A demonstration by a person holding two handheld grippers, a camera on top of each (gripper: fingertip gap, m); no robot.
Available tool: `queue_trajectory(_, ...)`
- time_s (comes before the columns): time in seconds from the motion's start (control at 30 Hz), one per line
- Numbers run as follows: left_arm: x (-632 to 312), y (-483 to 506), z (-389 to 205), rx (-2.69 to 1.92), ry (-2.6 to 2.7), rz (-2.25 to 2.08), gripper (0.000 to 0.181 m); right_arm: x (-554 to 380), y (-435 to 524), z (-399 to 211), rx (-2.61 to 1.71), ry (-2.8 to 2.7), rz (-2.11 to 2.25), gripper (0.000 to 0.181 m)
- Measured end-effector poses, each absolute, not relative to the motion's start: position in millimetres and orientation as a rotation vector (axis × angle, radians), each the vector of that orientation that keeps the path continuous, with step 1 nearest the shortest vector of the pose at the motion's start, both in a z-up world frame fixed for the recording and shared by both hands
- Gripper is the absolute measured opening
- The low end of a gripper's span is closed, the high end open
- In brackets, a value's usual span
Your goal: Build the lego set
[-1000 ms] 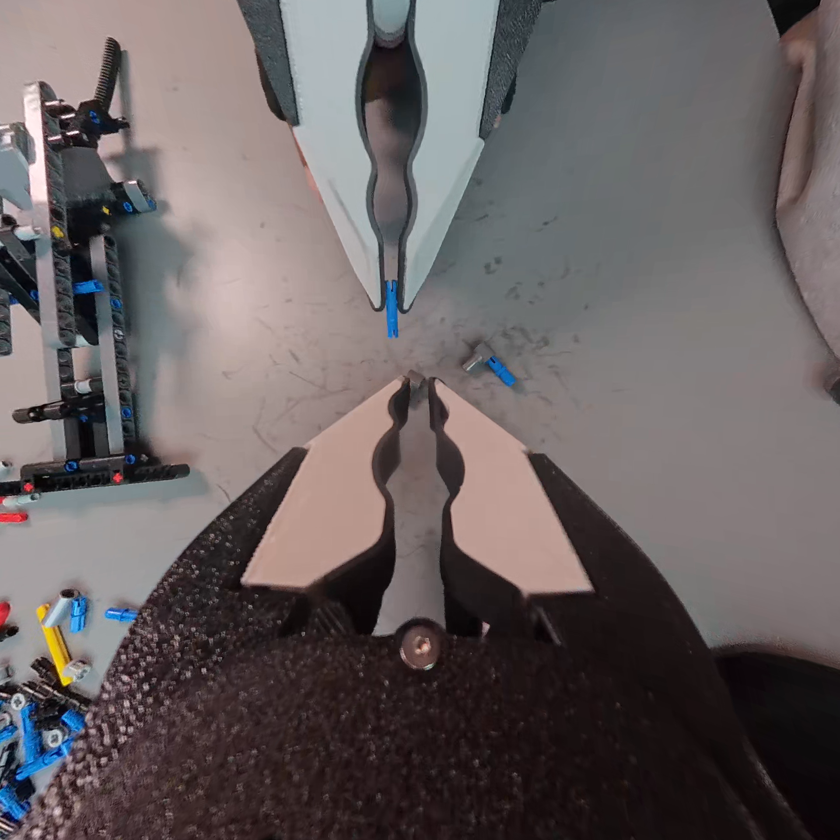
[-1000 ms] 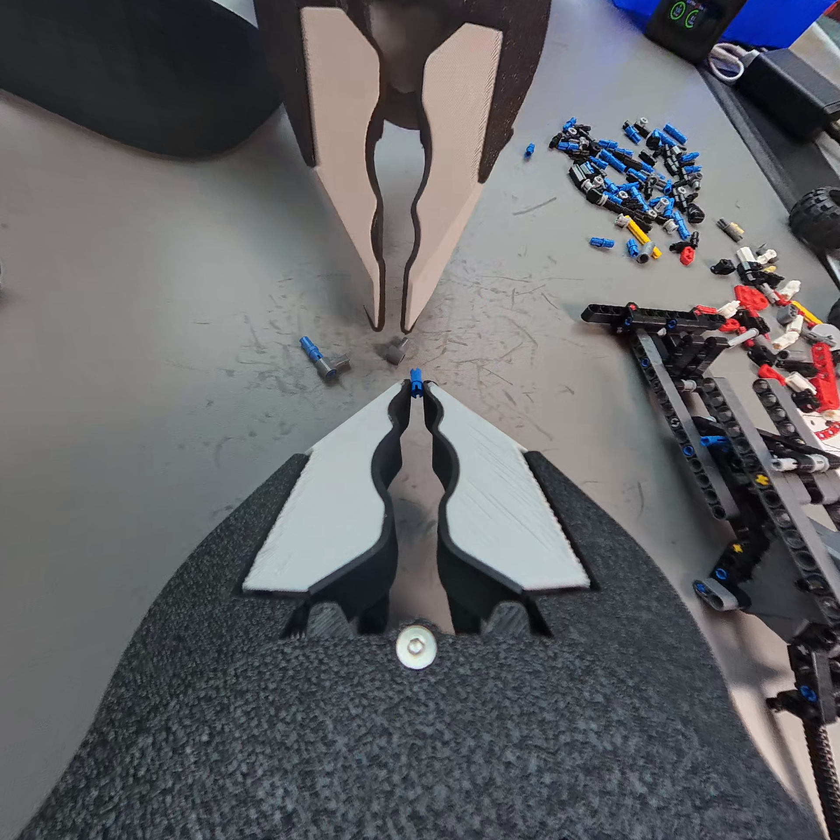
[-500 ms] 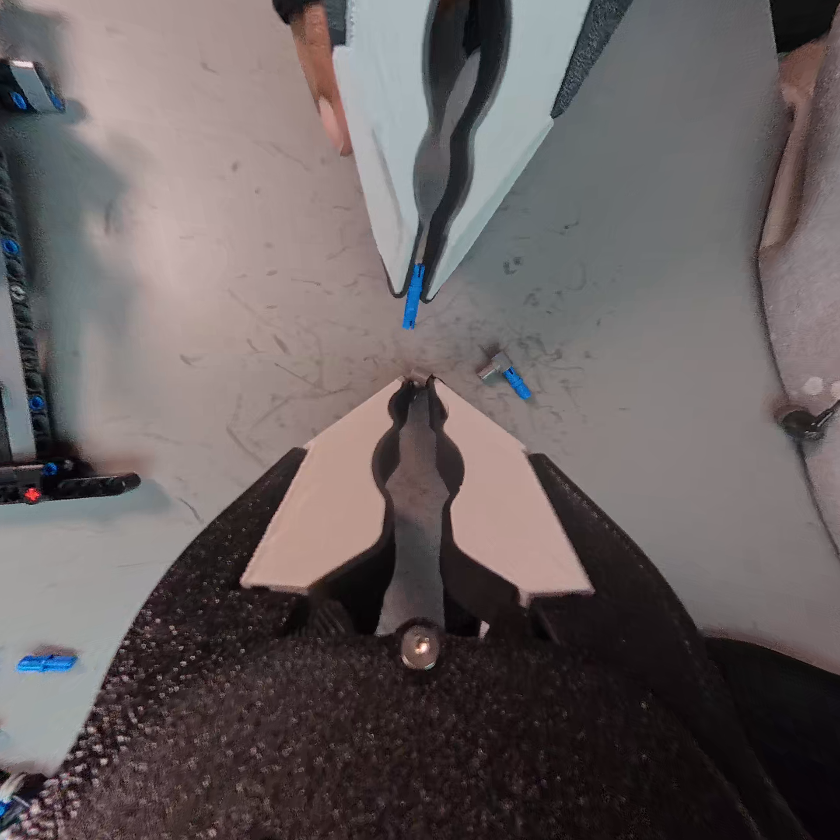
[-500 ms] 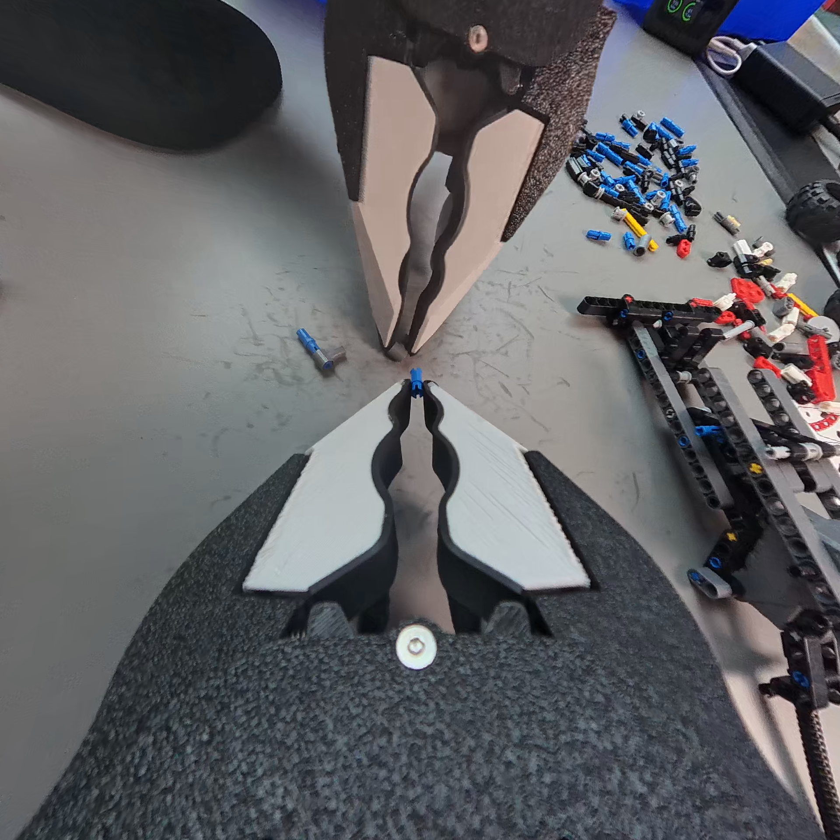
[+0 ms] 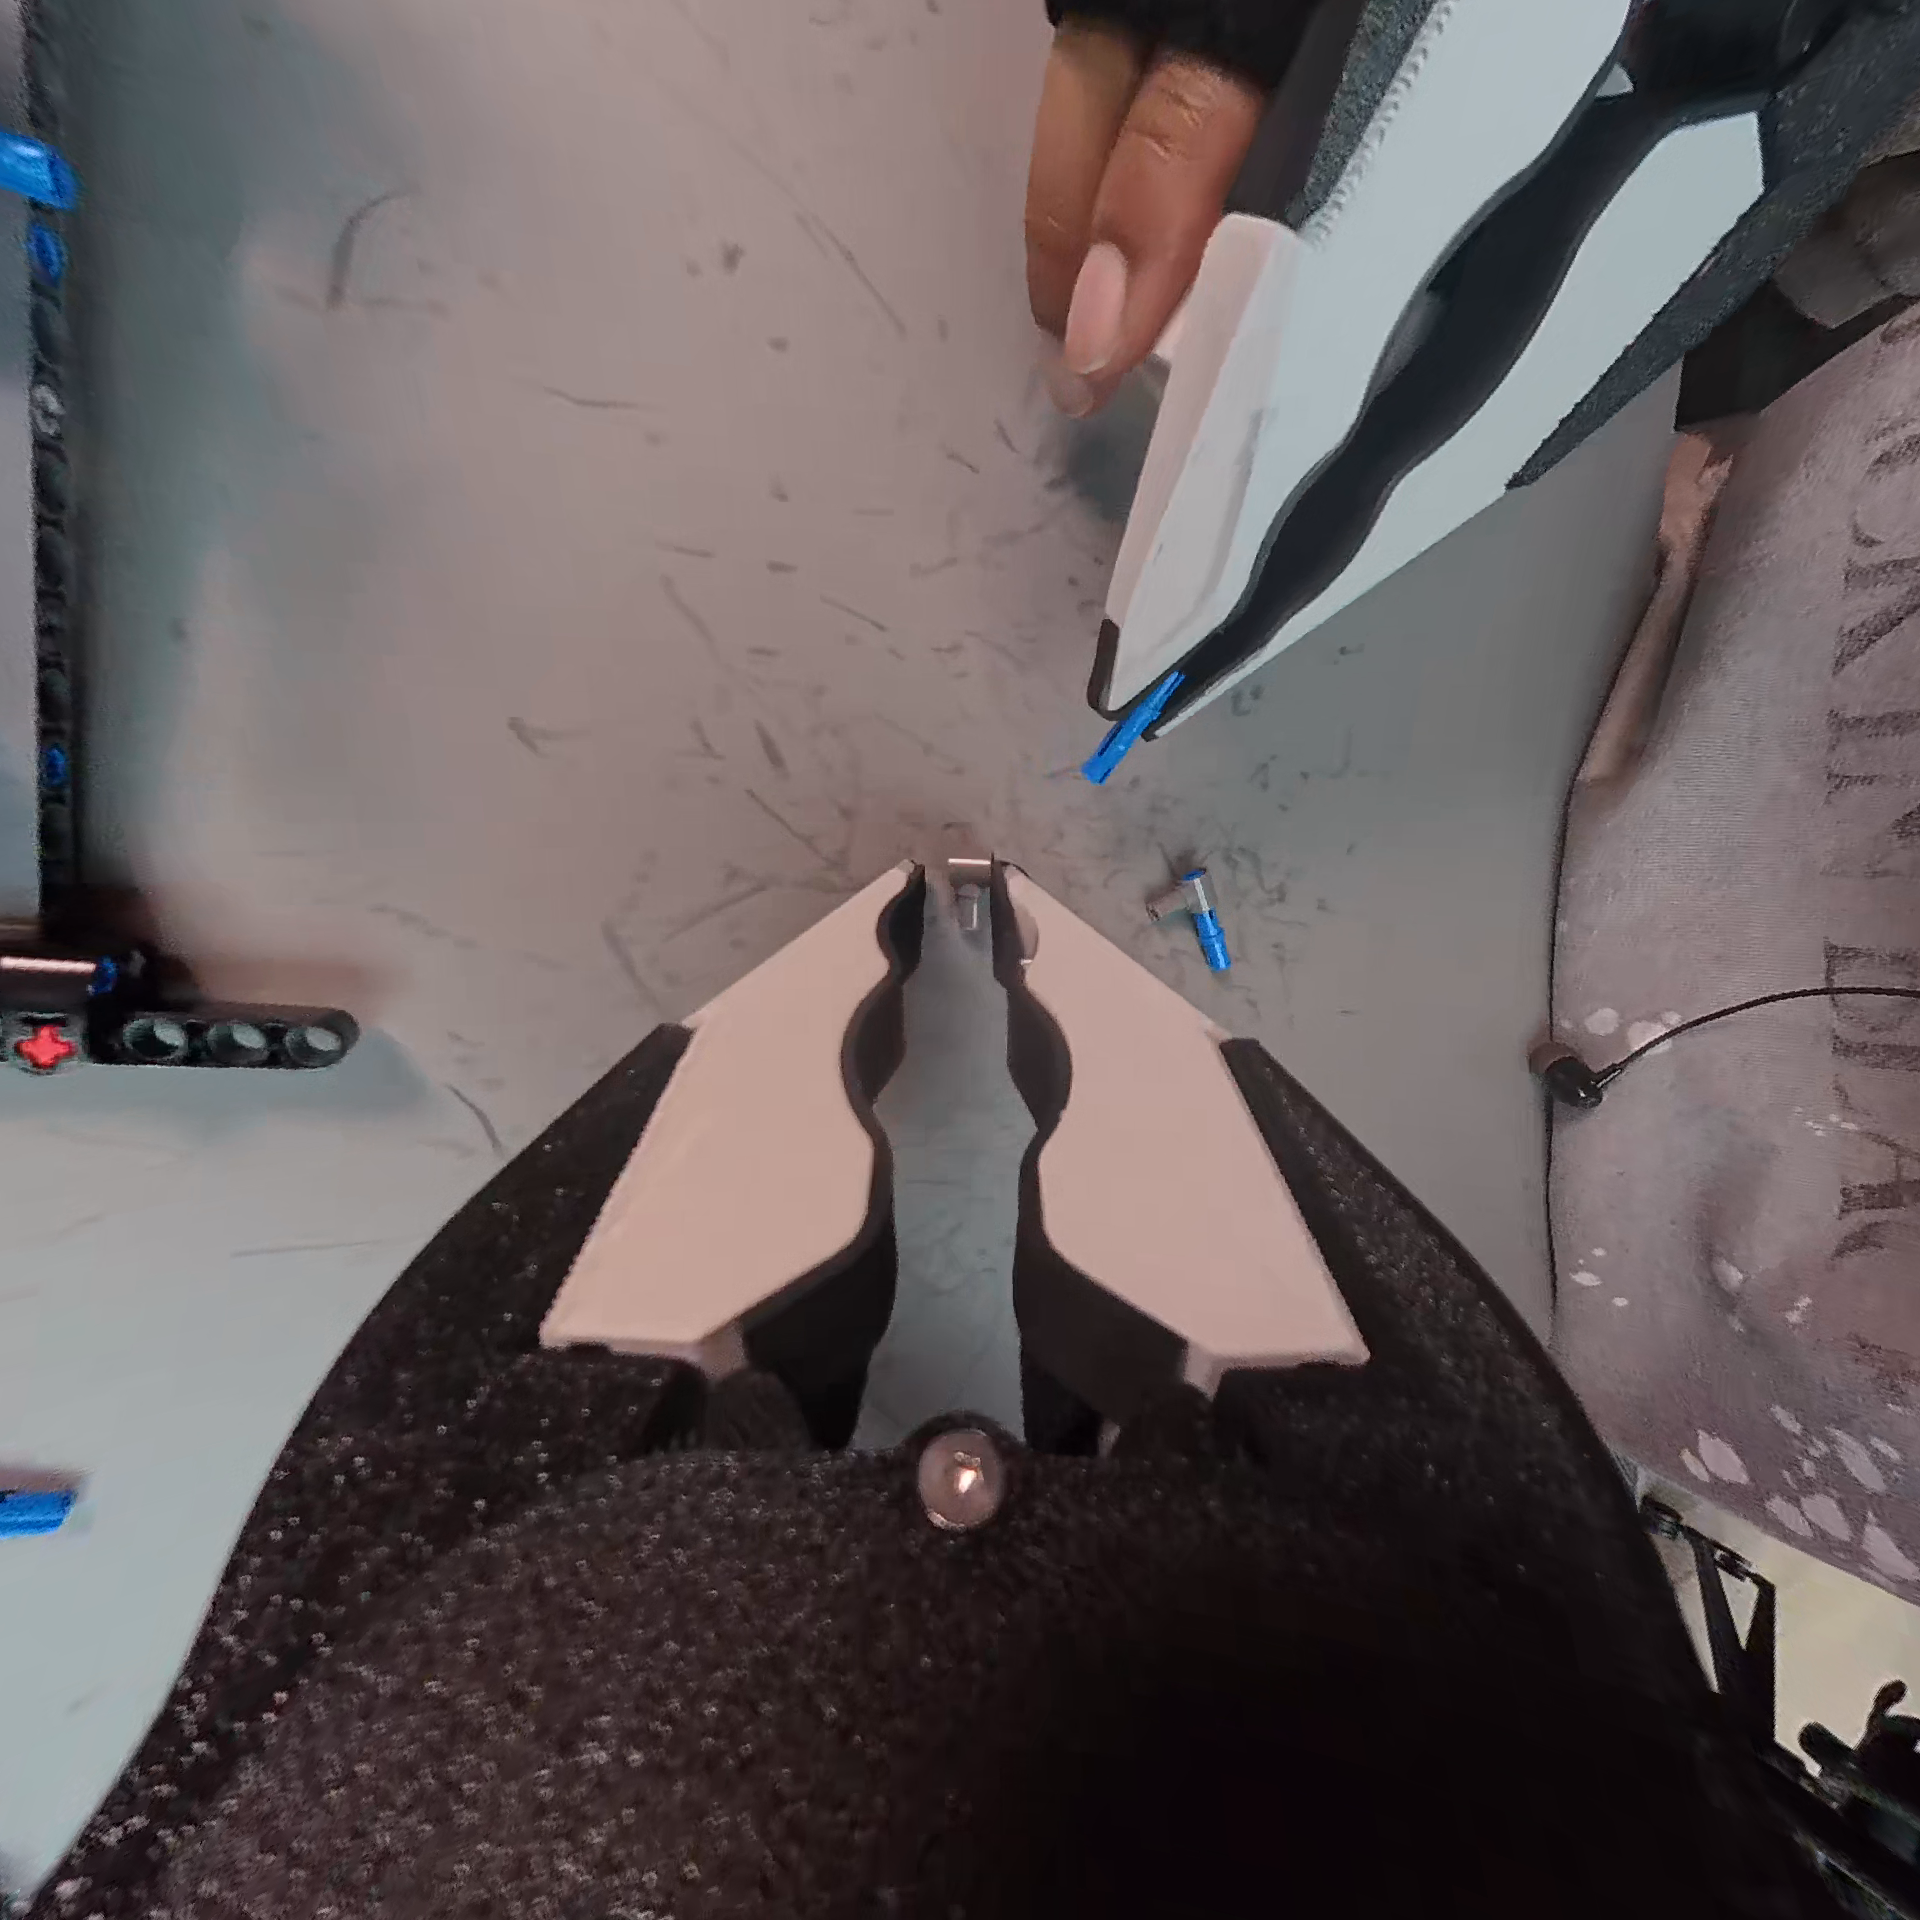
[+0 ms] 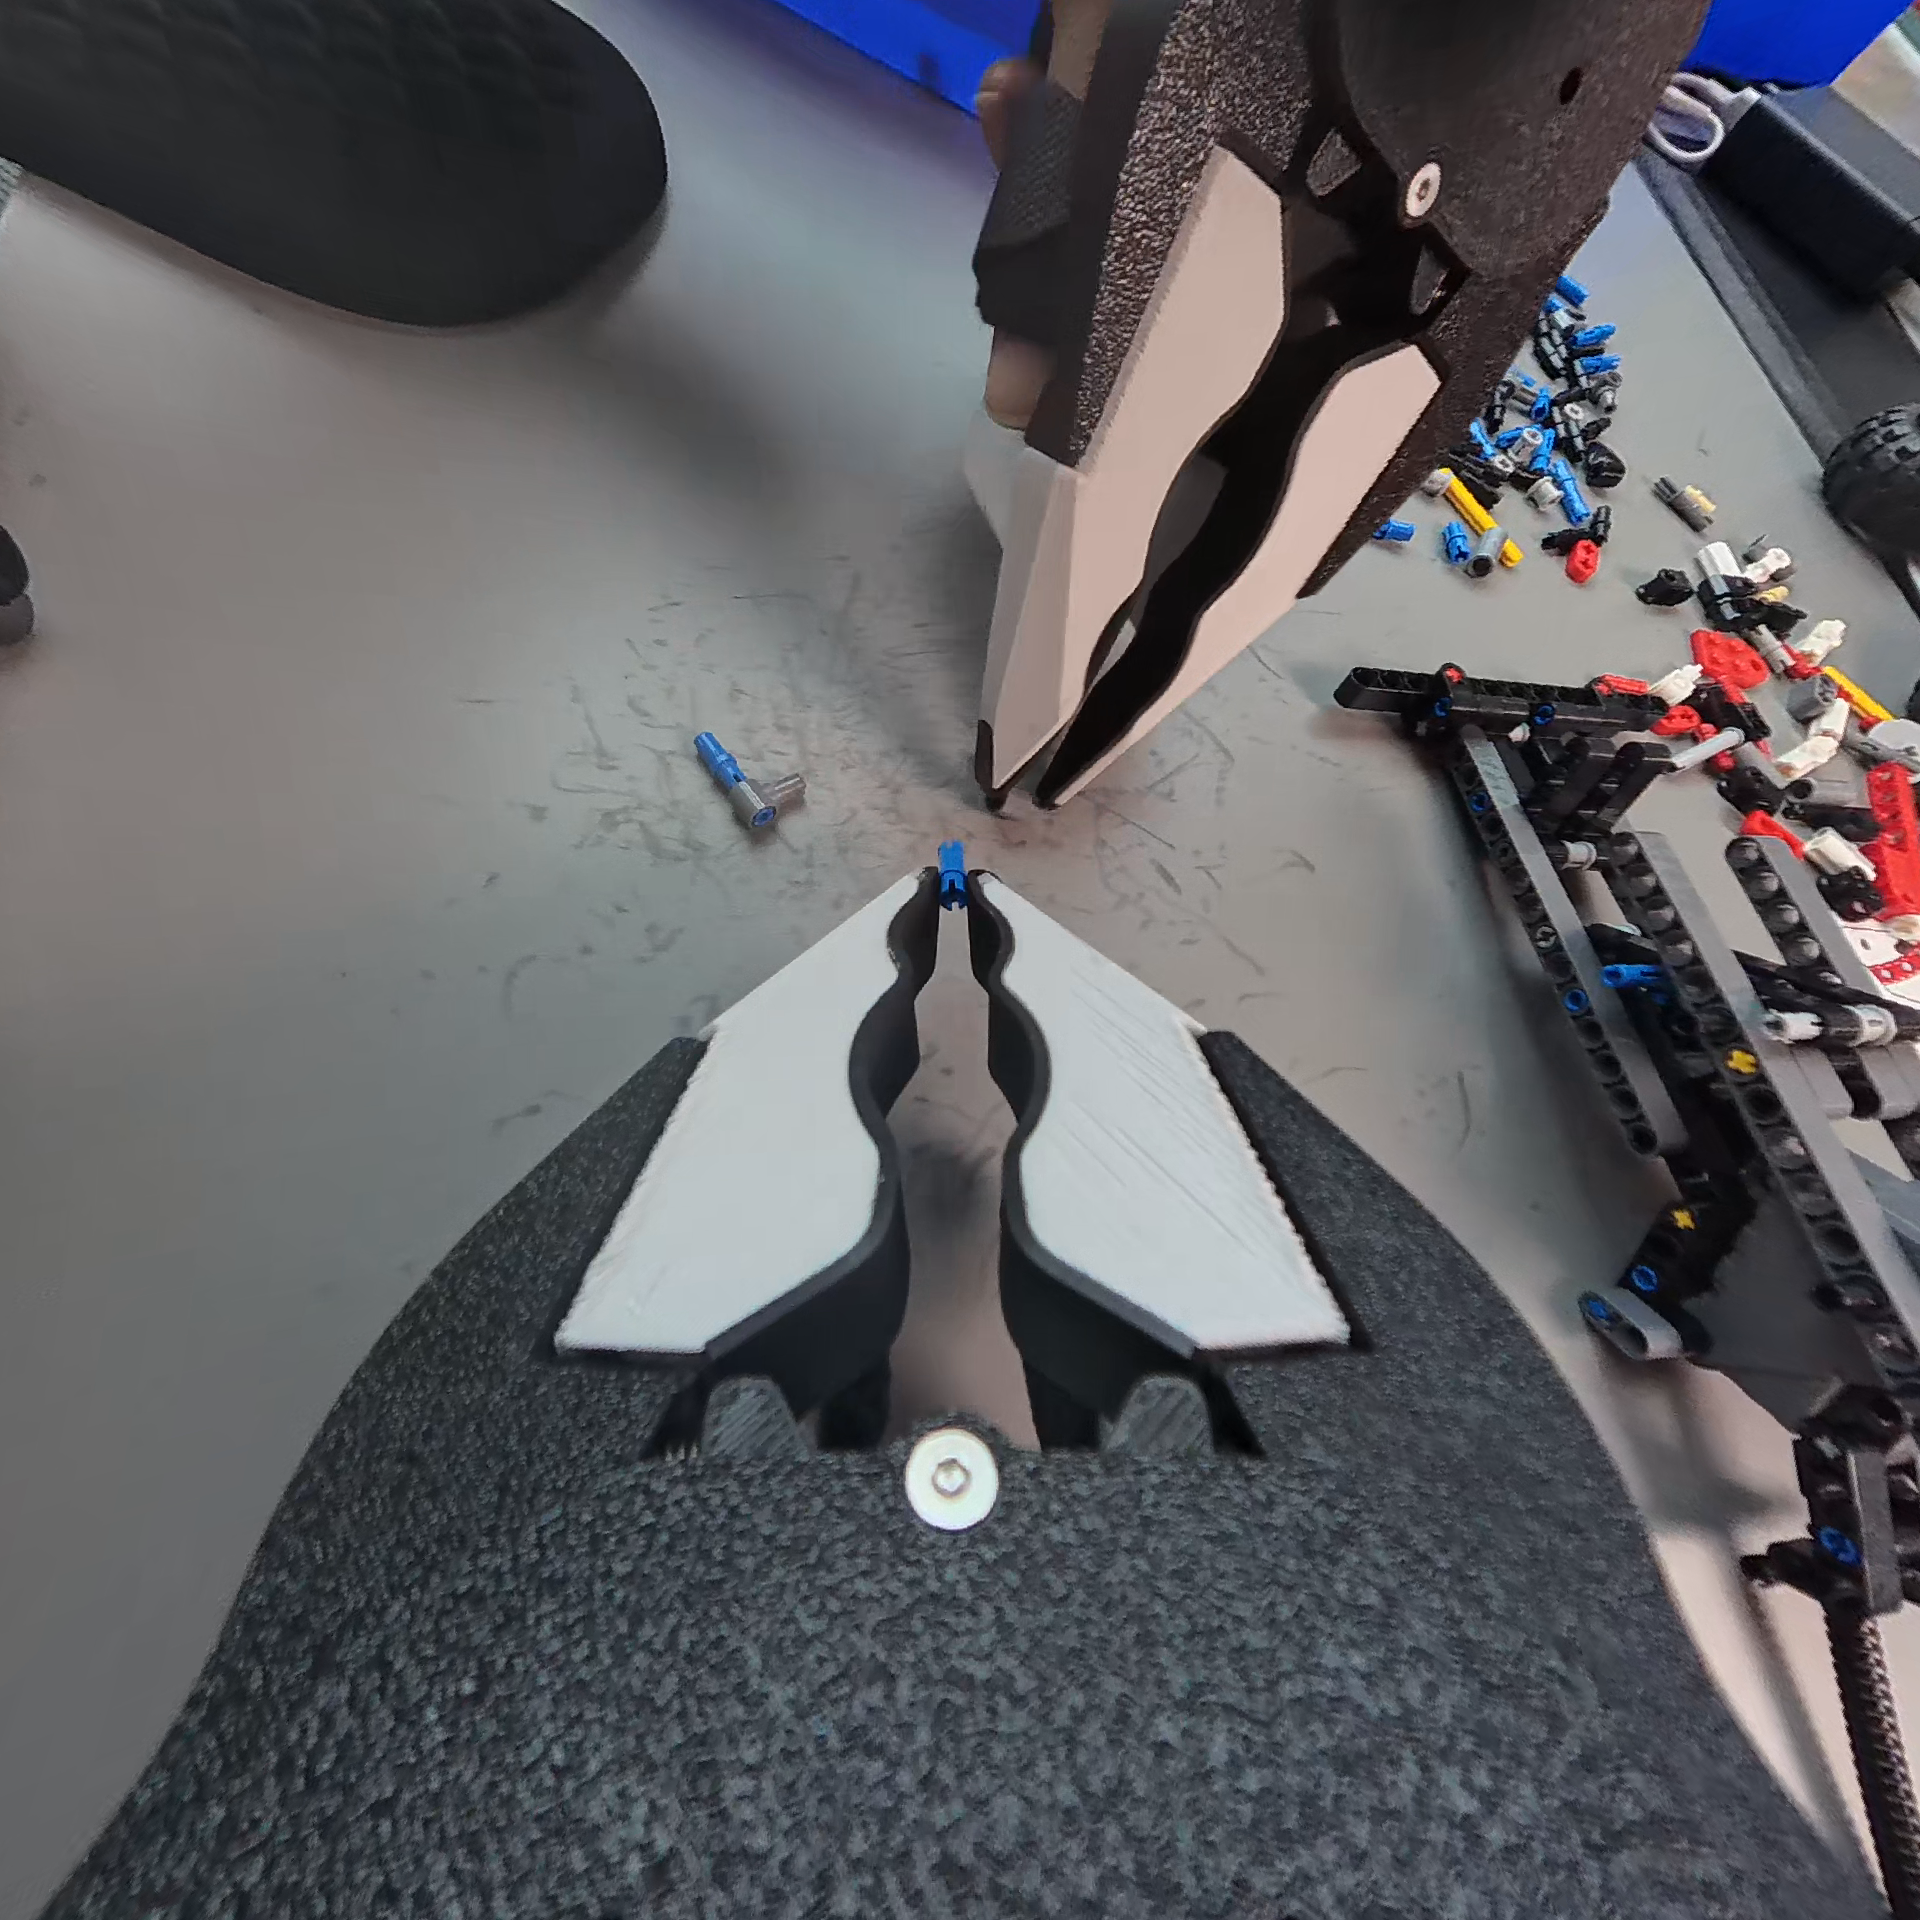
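My left gripper has beige fingers and is shut on a small grey connector low over the scratched grey table. It shows tilted in the right wrist view, tips at the table. My right gripper has white fingers and is shut on a short blue pin. In the left wrist view it comes in from the upper right with the pin sticking out, a short way from the left tips. A second grey connector with a blue pin lies on the table, also in the left wrist view.
The black and grey chassis lies to the right, its beam end in the left wrist view. A pile of loose pieces and a tyre sit behind it. A person's fingers and clothing are near. My hands' fingertips stand some 4 centimetres from each other.
In the left wrist view the right gripper with the blue pin has swung to the upper right and tilted. In the right wrist view the left gripper has shifted right and leaned over.
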State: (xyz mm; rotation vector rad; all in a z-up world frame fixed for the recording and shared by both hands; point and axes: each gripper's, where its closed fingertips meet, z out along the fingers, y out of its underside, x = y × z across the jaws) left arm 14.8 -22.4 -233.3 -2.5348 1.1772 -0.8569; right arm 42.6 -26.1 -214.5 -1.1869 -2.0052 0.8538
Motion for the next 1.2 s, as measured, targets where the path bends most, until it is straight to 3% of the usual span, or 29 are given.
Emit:
queue_trajectory(0.5, 2, -5, -233, -2.563, 1.128, -0.762, 0.012, 44, -27, -215, -1.180, -2.017, 0.864, 0.005)
queue_trajectory(1.2, 15, -17, -231, -2.245, 1.292, -0.395, 0.011, 46, -26, -217, -1.185, -2.027, 0.863, 0.005)
